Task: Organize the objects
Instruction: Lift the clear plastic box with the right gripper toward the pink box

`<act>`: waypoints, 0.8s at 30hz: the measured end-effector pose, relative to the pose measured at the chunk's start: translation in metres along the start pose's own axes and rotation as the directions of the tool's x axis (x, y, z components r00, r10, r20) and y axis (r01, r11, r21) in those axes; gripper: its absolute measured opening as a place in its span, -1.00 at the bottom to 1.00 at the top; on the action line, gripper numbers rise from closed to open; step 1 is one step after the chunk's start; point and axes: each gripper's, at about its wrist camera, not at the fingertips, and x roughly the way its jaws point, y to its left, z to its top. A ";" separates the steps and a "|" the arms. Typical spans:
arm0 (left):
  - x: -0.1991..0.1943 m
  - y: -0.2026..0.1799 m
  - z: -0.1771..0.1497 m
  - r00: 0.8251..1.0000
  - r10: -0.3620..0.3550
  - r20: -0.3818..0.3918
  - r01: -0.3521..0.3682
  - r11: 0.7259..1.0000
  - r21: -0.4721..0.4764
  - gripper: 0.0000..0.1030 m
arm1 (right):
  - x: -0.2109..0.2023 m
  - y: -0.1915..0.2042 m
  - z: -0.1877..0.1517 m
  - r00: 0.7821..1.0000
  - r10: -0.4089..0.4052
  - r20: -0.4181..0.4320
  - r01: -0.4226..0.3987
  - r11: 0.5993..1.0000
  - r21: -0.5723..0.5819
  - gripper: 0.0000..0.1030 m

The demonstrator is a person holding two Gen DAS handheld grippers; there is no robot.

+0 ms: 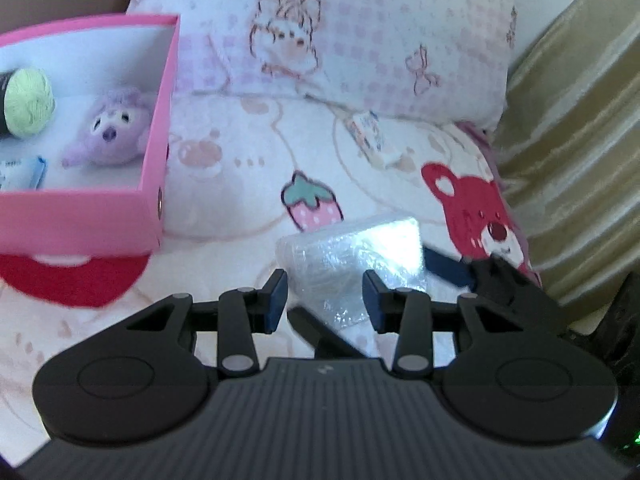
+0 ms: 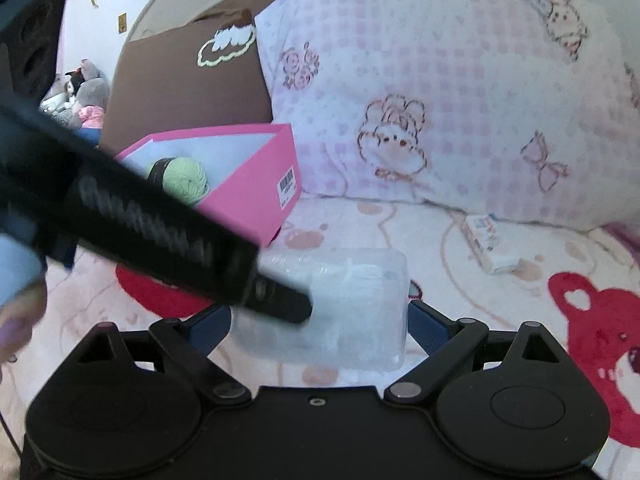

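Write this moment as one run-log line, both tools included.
right tool: shut on clear wrapped pack | left tool: at same pack, grip unclear | pink box: holds yarn, purple plush

Your left gripper (image 1: 325, 300) is matte black, with a ribbed, striped housing, two round embossed discs at its sides and silver rivets on the linkage arms. Its fingers (image 1: 276, 300) end in dark blue pads. A small green light glows at the lower right corner of that view.

Your right gripper (image 2: 320, 320) has the same black body, the same round discs and silver pivots, triangular cut-outs in the links, one small screw hole in the middle of the housing, and blue fingers (image 2: 426, 326). You wear a light blue sleeve (image 2: 14, 268).
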 end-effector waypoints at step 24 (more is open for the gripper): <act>-0.033 0.033 -0.010 0.999 -0.007 0.040 0.009 0.998 -0.057 -0.24 | -0.014 0.023 0.005 0.999 0.019 -0.044 -0.017 0.999 0.039 0.38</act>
